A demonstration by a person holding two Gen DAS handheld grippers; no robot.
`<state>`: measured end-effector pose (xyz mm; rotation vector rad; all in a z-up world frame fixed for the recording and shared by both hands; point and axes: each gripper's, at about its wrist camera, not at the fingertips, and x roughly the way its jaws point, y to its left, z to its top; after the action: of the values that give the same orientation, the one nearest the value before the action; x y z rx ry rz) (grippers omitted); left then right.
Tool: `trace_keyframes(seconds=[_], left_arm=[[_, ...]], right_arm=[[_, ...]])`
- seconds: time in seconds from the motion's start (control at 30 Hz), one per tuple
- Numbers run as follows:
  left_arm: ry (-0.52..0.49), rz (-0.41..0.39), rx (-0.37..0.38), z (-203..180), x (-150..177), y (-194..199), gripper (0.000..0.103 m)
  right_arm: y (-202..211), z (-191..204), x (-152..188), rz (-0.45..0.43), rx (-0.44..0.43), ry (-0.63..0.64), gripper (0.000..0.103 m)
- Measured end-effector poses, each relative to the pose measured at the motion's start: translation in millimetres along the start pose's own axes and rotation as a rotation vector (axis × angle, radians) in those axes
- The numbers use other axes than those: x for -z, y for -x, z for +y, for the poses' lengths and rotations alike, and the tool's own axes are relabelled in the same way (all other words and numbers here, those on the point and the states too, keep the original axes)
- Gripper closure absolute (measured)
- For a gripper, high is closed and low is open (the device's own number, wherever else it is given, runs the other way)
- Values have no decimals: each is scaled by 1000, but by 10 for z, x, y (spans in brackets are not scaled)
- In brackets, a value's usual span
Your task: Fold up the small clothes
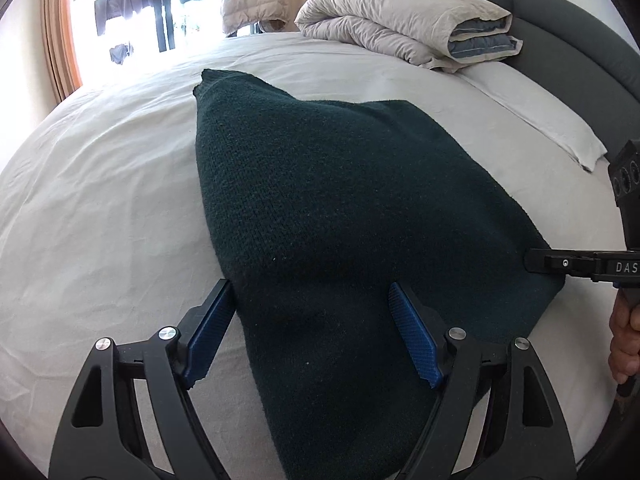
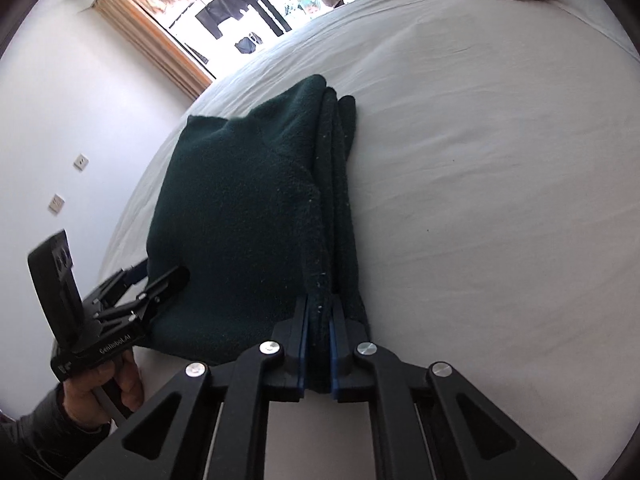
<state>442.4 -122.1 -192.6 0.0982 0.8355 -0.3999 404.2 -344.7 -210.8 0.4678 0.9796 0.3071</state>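
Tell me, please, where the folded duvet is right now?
In the left wrist view the duvet lies at the upper right, at the bed's far end by the grey headboard, beyond the green garment.

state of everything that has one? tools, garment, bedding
left tool: open, straddling the near edge of the garment, not clamped
right tool: shut on the garment's stacked edge
dark green knit garment: folded in layers, lying on the bed
duvet: folded, at the head of the bed
bed sheet: spread, lightly wrinkled
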Motion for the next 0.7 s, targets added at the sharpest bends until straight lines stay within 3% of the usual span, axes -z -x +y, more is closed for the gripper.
trace_keyframes(seconds=[0.1,0.13,0.23,0.3,0.37,0.4,0.5,0.53,0.57,0.63,0.7], left_arm=[[-11,14,-1,-14,5,-41,26],[-10,19,-3,-22,4,-59,26],[-14,26,-8,-36,5,-80,25],[-15,31,-9,-34,4,-91,25],[-11,34,-7,-31,13,-111,25],[-9,36,-5,-26,14,-119,25],[2,51,4,0,15,-148,24],[10,62,16,21,15,-158,23],[20,72,31,49,16,-154,23],[34,69,32,124,-13,-45,24],[34,4,2,216,-114,127,24]], right_arm=[[137,166,-38,-20,104,26,92],[227,277,-60,-49,146,48,85],[372,553,-118,-97,187,109,85],[400,676,-143,-113,144,126,85],[307,726,-136,-79,41,133,85],[191,751,-118,-52,34,143,85],[-93,561,0,48,71,122,85],[-146,452,46,61,84,106,93],[-119,378,84,51,79,94,103],[15,271,98,37,53,61,103],[180,282,58,4,83,86,103]])
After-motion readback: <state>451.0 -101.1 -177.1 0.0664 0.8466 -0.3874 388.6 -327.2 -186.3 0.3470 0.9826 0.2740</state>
